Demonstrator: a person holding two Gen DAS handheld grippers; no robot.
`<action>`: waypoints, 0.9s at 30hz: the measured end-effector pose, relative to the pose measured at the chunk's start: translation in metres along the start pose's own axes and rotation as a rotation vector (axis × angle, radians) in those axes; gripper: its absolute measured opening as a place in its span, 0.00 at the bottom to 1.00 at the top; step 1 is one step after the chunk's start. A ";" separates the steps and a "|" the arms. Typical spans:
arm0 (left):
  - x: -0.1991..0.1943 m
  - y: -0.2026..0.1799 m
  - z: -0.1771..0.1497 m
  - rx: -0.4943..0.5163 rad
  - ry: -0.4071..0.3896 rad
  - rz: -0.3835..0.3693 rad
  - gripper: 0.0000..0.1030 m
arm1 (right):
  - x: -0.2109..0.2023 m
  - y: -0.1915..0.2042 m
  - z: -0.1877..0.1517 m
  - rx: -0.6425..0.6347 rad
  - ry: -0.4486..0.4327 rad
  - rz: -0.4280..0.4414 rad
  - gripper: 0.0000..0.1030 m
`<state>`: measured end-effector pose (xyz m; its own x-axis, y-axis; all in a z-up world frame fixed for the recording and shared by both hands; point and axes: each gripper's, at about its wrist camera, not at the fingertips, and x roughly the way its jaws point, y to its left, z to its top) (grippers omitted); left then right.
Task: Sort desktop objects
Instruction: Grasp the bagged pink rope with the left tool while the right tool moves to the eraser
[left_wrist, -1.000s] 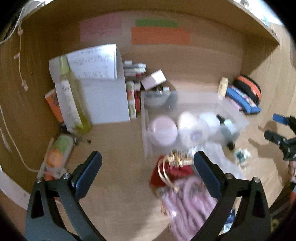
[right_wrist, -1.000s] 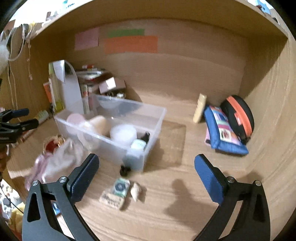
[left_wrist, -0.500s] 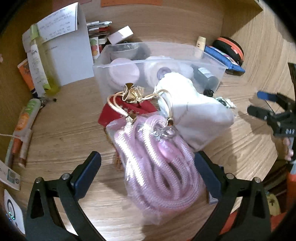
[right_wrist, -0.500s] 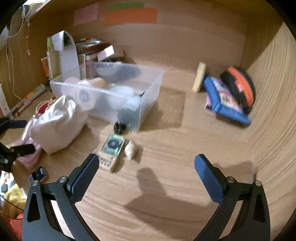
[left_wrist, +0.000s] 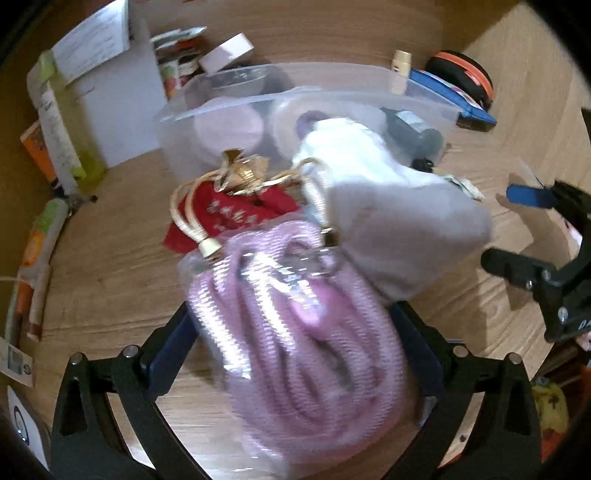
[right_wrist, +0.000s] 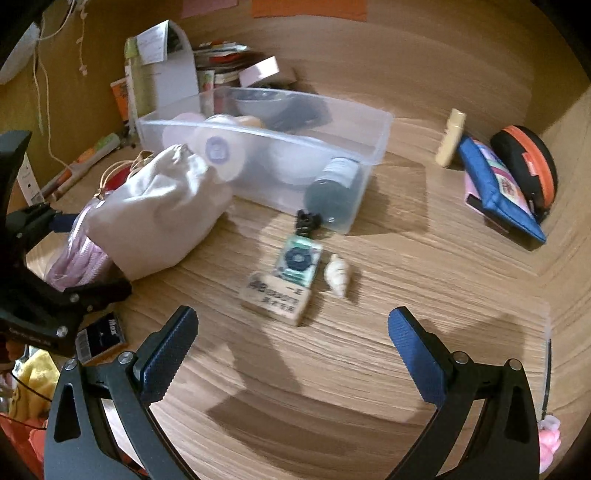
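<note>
A clear bag of coiled pink cord (left_wrist: 295, 332) lies on the wooden desk, and my left gripper (left_wrist: 295, 354) stands open with a finger on each side of it. A white cloth pouch (left_wrist: 388, 206) leans on the bag's far right, and a red pouch with gold cords (left_wrist: 229, 218) lies just behind. Further back stands the clear plastic bin (left_wrist: 295, 96) with jars inside. My right gripper (right_wrist: 291, 354) hangs open over bare desk with nothing between its fingers. In front of it lie a wooden stamp block (right_wrist: 275, 301), a green packet (right_wrist: 297, 260) and a small shell (right_wrist: 338, 278).
A blue pouch (right_wrist: 498, 188), a black and orange case (right_wrist: 528, 162) and a cream tube (right_wrist: 450, 138) sit by the right wall. White paper holder (left_wrist: 110, 110), bottles and tubes crowd the left. A small black box (right_wrist: 101, 338) lies near the desk's front edge.
My left gripper has pushed forward and down until the pink cord bag fills the gap between its fingers. My right gripper has dipped closer to the small items on the desk.
</note>
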<state>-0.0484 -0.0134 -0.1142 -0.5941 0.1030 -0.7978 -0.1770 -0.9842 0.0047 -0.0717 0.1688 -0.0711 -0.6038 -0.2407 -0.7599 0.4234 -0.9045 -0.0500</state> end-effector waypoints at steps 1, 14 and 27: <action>0.000 0.006 -0.001 -0.014 0.000 -0.007 1.00 | 0.002 0.002 0.001 0.000 0.005 0.003 0.98; -0.010 0.013 -0.001 0.008 -0.057 -0.003 0.69 | 0.020 0.005 0.007 0.081 0.085 -0.004 0.81; -0.031 0.027 -0.001 -0.055 -0.146 0.021 0.62 | 0.016 0.001 0.013 0.106 0.056 -0.002 0.40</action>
<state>-0.0342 -0.0428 -0.0898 -0.7059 0.0978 -0.7016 -0.1220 -0.9924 -0.0156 -0.0900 0.1598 -0.0752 -0.5647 -0.2214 -0.7950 0.3466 -0.9379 0.0150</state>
